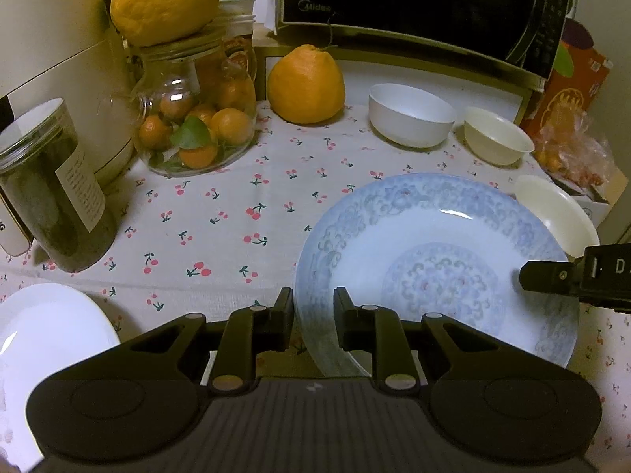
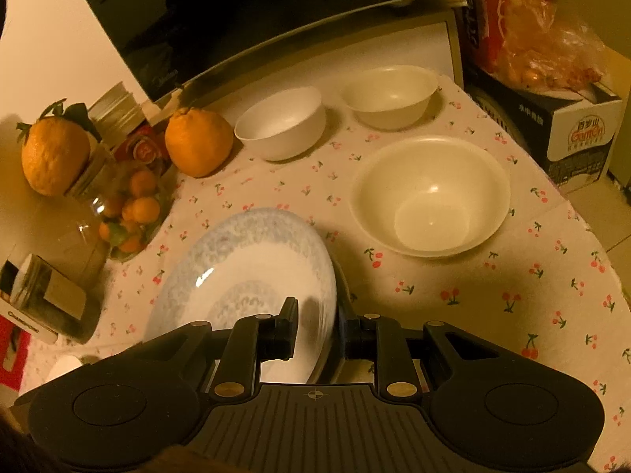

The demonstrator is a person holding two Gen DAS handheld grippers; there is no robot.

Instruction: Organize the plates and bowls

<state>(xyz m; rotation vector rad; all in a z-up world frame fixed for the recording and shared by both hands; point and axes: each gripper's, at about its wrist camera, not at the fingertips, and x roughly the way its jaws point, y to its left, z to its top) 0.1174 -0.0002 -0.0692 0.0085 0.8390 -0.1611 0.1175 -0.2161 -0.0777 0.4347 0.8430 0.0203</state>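
Observation:
A blue-patterned plate (image 1: 434, 244) is tilted up over the cherry-print tablecloth (image 1: 221, 213). My left gripper (image 1: 313, 303) is shut on its left rim. My right gripper (image 2: 319, 315) is shut on the opposite rim of the same plate (image 2: 236, 268), and one of its fingers (image 1: 548, 280) reaches over the plate in the left wrist view. A white plate (image 1: 47, 335) lies at the lower left. A white bowl (image 2: 282, 122), a small cream bowl (image 2: 390, 94) and a large cream bowl (image 2: 430, 197) stand beyond the plate.
A glass jar of small oranges (image 1: 193, 118) with a big citrus on top, a loose citrus (image 1: 305, 86) and a dark canister (image 1: 55, 189) stand at the left. A microwave (image 1: 414, 4) sits on a shelf behind. Boxes and a bag (image 2: 552, 59) crowd the right.

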